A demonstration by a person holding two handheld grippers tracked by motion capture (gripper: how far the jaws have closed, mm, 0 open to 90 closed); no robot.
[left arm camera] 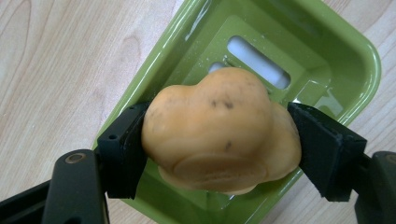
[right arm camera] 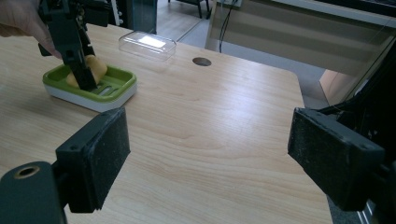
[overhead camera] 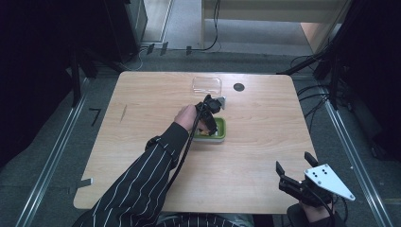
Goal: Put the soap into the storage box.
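An orange lumpy soap bar (left arm camera: pixel 219 130) sits between the two black jaws of my left gripper (left arm camera: pixel 217 149), which is shut on it just above the green soap dish (left arm camera: pixel 345 51). In the high view my left gripper (overhead camera: pixel 208 124) points down into the green dish (overhead camera: pixel 221 130) at the table's middle. From the right gripper view the soap bar (right arm camera: pixel 95 67) hangs over the dish (right arm camera: pixel 116 86). My right gripper (overhead camera: pixel 293 172) rests open near the table's front right edge, its jaws wide apart and nothing between them.
A clear plastic lid (overhead camera: pixel 206 84) lies on the far side of the wooden table (overhead camera: pixel 142 104), beside a dark round cable hole (overhead camera: pixel 239 87). A striped sleeve (overhead camera: pixel 142 184) reaches in from the front left. Bare tabletop spreads between the dish and my right gripper.
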